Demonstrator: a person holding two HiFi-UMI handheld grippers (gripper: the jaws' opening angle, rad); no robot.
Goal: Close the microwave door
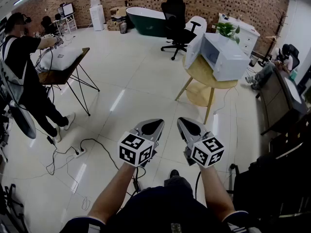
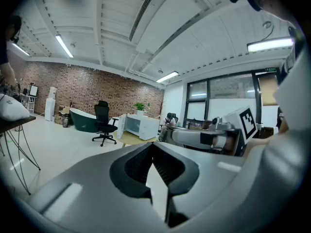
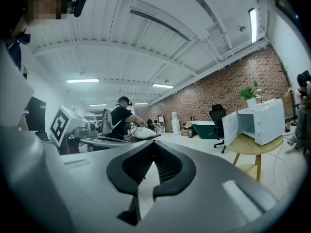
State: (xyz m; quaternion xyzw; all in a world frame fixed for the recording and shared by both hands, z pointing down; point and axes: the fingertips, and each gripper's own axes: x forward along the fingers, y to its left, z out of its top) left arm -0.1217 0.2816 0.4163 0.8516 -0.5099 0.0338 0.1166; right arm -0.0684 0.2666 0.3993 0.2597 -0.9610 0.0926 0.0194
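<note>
The white microwave [image 1: 224,58] stands on a round wooden table [image 1: 203,74] several steps ahead to the right. Its door [image 1: 194,46] hangs open to the left. The right gripper view also shows the microwave [image 3: 265,122], its open door [image 3: 229,128] and the empty cavity; in the left gripper view the microwave [image 2: 140,126] is small and far off. My left gripper [image 1: 153,126] and right gripper [image 1: 187,125] are held side by side low in front of me, far short of the table. Both are shut, tips touching, with nothing in them, as seen at the left gripper [image 2: 153,146] and right gripper [image 3: 153,145].
A black office chair [image 1: 176,21] and a dark green bathtub [image 1: 146,19] stand behind the table. At the left a person [image 1: 24,72] works at a folding table [image 1: 65,67]. Cables and a power strip [image 1: 77,152] lie on the floor. Dark furniture [image 1: 279,101] lines the right side.
</note>
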